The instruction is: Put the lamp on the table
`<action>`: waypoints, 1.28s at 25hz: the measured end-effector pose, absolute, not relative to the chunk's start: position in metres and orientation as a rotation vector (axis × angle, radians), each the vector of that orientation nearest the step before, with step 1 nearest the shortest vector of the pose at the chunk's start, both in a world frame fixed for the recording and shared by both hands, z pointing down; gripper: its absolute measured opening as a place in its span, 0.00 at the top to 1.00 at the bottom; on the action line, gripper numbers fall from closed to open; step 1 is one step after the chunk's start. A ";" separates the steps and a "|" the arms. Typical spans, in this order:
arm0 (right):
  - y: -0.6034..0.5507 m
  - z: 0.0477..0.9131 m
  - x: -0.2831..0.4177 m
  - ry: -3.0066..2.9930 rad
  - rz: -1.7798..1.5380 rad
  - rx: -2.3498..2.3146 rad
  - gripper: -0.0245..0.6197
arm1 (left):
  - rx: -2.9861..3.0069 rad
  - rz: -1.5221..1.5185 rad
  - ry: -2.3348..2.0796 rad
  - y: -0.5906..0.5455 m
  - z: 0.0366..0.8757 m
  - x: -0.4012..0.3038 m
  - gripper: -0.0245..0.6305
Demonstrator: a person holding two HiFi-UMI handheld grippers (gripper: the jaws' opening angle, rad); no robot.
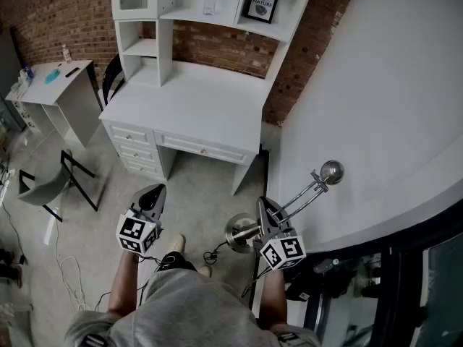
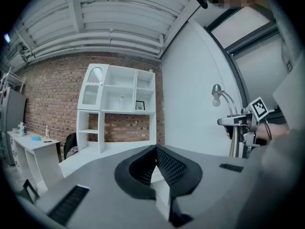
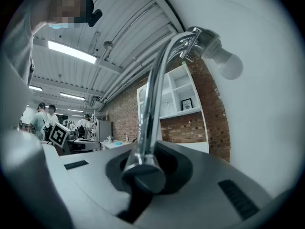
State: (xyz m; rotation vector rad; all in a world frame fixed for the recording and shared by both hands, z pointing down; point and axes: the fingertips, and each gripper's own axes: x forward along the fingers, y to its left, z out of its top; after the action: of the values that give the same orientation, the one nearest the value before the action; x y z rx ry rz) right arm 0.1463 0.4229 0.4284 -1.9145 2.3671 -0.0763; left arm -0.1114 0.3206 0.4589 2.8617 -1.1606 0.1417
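A chrome lamp hangs tilted above the floor, its round base low and its bulb head up to the right. My right gripper is shut on the lamp's stem just above the base. In the right gripper view the stem rises from between the jaws to the bulb. My left gripper hovers to the left, shut, with nothing in it. From the left gripper view the lamp stands off to the right. The white desk with a hutch stands ahead.
A curved white wall runs close on the right. A small white side table and a folding chair stand at the left. A dark chair sits beside the desk. A cord trails on the floor. People stand far off.
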 end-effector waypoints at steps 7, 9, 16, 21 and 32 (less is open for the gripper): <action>0.426 0.428 0.142 2.374 -0.085 -1.908 0.93 | 2.854 0.141 -1.172 0.325 0.460 -0.116 0.96; 0.426 0.429 0.142 2.377 -0.086 -1.904 0.93 | 2.852 0.140 -1.179 0.326 0.460 -0.116 0.96; 0.420 0.429 0.132 2.413 -0.083 -1.843 0.93 | 2.826 0.137 -1.228 0.328 0.462 -0.128 0.96; 0.407 0.430 0.121 2.454 -0.084 -1.782 0.93 | 2.806 0.146 -1.294 0.323 0.463 -0.142 0.96; 0.330 0.420 0.095 2.509 -0.083 -1.675 0.93 | 2.745 0.138 -1.404 0.262 0.464 -0.168 0.96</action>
State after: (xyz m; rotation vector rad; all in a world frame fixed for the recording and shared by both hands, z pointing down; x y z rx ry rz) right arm 0.0953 0.3301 0.4200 -1.6747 2.5093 -0.0828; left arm -0.1676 0.2621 0.4638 2.7445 -1.4039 0.1382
